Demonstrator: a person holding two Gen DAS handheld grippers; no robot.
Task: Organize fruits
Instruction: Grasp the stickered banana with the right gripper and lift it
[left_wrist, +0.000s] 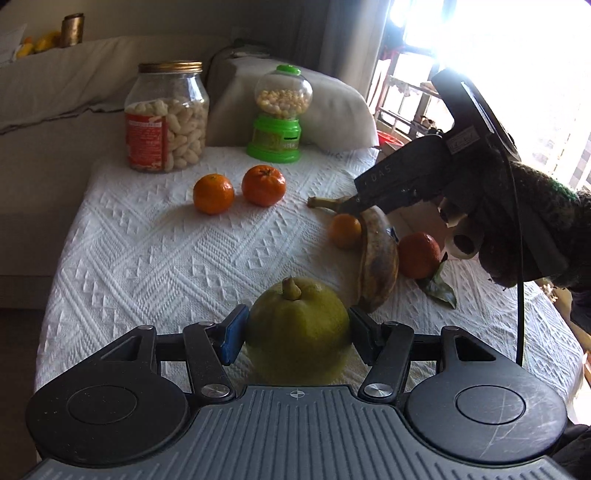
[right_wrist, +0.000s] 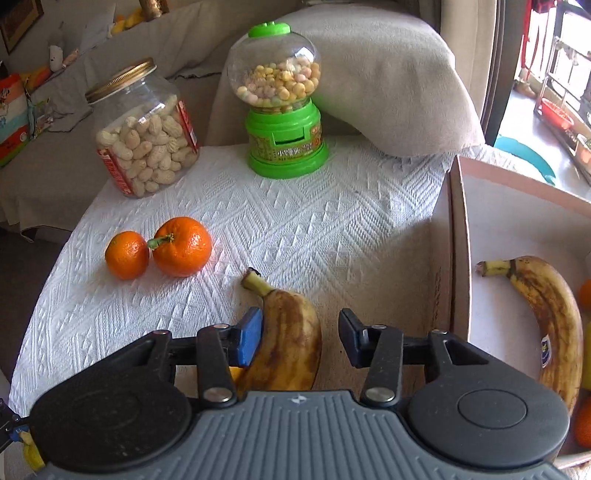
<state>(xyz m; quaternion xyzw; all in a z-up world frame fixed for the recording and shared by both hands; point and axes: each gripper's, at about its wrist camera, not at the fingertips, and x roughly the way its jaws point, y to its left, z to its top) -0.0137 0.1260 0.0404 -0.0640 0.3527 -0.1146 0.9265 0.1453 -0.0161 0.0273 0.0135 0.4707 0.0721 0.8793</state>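
Squeezing the pomelo (left_wrist: 297, 328) with the left gripper (left_wrist: 297, 334), right gripper (right_wrist: 300, 338) is sitting released around a banana (right_wrist: 286, 332).

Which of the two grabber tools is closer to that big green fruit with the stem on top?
Left. The left gripper has its fingers on either side of the big green fruit. The right gripper is farther back on the table, around a spotted banana.
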